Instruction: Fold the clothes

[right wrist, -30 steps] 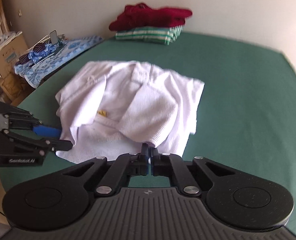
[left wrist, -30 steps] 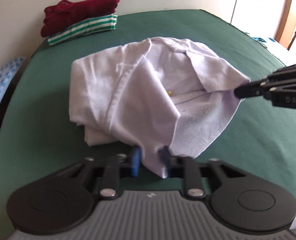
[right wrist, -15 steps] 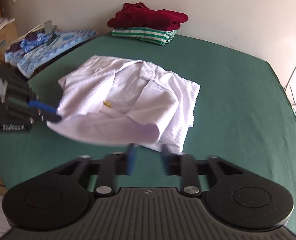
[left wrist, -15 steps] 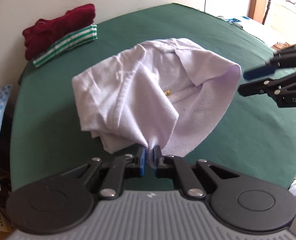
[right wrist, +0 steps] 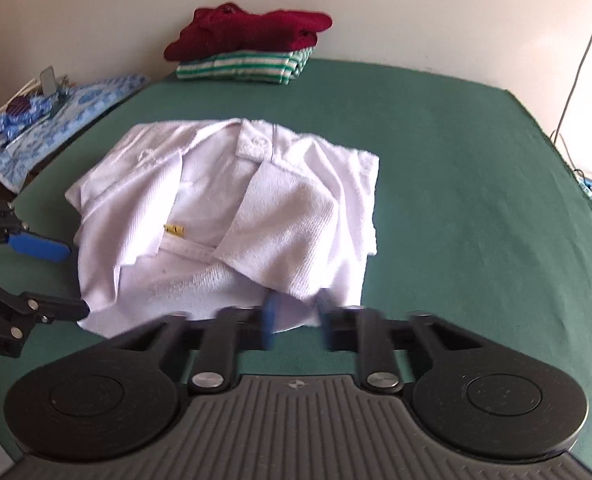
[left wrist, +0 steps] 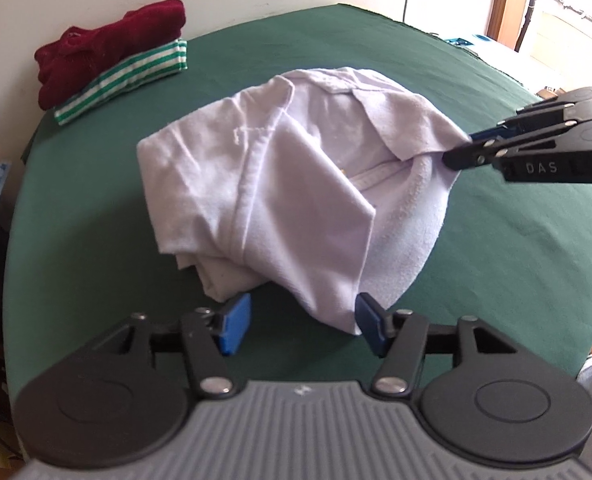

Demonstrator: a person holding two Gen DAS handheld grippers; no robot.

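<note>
Left hand-held gripper (left wrist: 302, 322) gapes wide beside the shirt (left wrist: 279, 200); right hand-held gripper (right wrist: 296, 320), blurred, straddles its hem, grip unclear.

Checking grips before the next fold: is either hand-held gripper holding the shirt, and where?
Left hand-held gripper open, holding nothing. Right hand-held gripper: at the shirt edge, grip unclear.

Pale lilac shirt (left wrist: 279, 184), folded into a rumpled bundle, mid green tabletop (left wrist: 95, 216).

right claw (right wrist: 296, 320) fingertips motion-blurred; grip on shirt (right wrist: 223, 200) hem unclear; left claw (right wrist: 51, 276) body cut off.
</note>
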